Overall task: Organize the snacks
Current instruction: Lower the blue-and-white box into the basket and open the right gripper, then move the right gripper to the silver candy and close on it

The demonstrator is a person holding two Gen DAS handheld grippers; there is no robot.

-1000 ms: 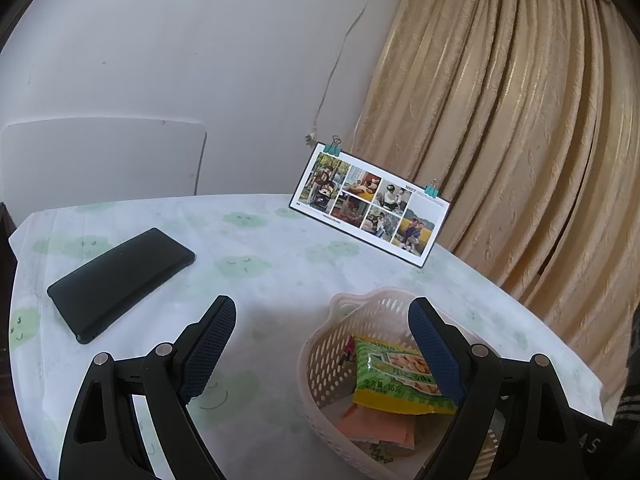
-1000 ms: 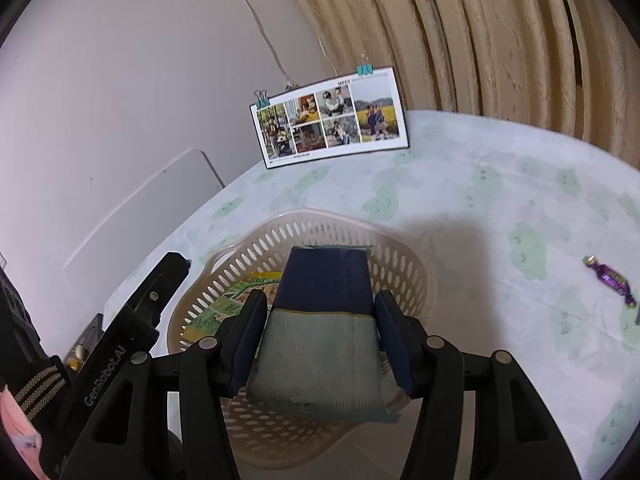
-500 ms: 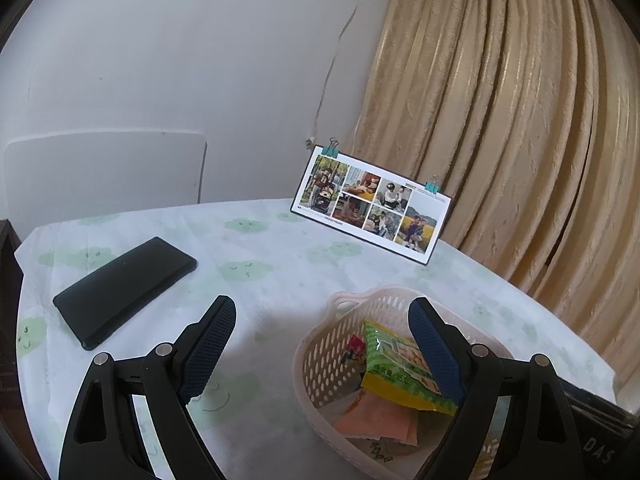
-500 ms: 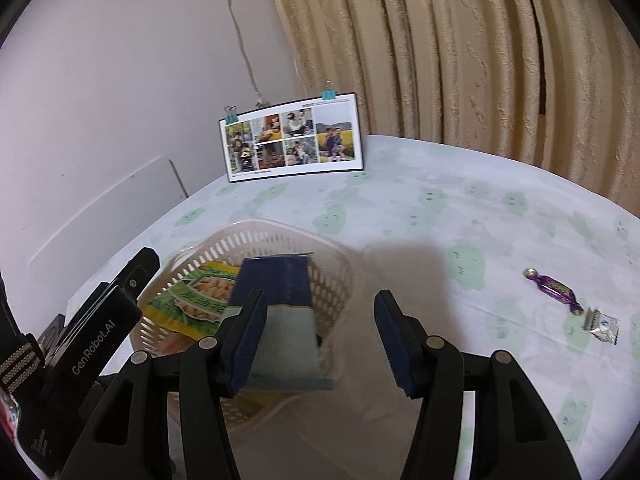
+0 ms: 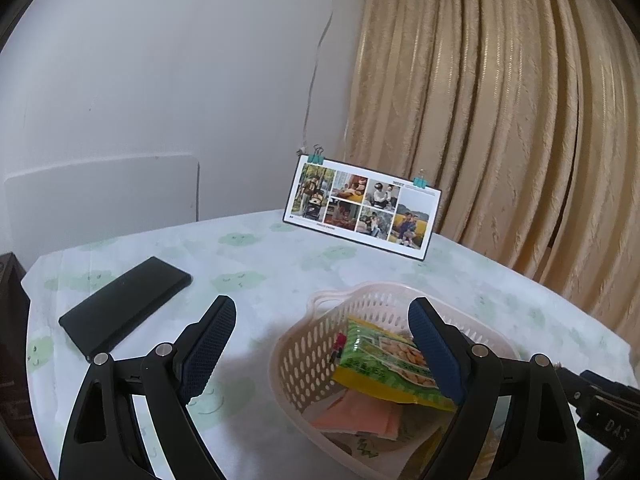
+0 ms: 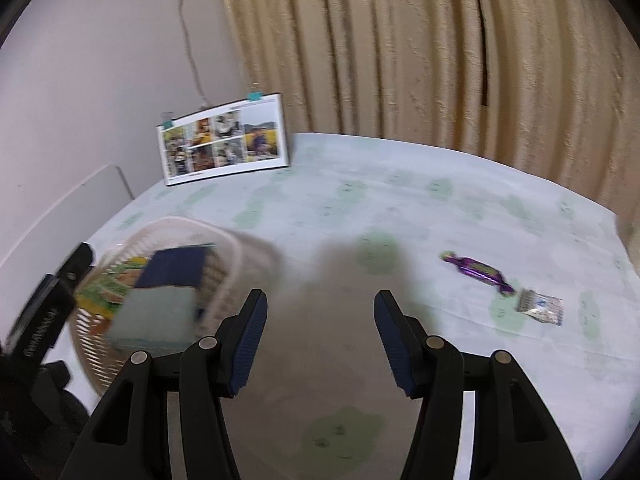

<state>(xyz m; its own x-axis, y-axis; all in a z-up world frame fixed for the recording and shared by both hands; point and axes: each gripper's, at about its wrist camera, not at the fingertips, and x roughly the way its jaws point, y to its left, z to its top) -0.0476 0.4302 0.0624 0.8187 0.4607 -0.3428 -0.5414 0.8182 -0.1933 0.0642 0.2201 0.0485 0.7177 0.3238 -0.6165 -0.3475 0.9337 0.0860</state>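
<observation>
Blue packet released into basket

Right tool [image 6: 318,340] now stands wide and empty; the blue-green packet [image 6: 160,300] it held lies in the basket [image 6: 224,240]. Left tool [image 5: 320,344] wide, empty. Purple candy [image 6: 476,270] and clear sachet [image 6: 540,306] remain far right on the worktop [image 6: 400,208].

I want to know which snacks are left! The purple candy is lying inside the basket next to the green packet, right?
Not quite. The purple candy lies on the tablecloth, outside the basket; the right wrist view shows it. The green packet is in the basket.
</observation>
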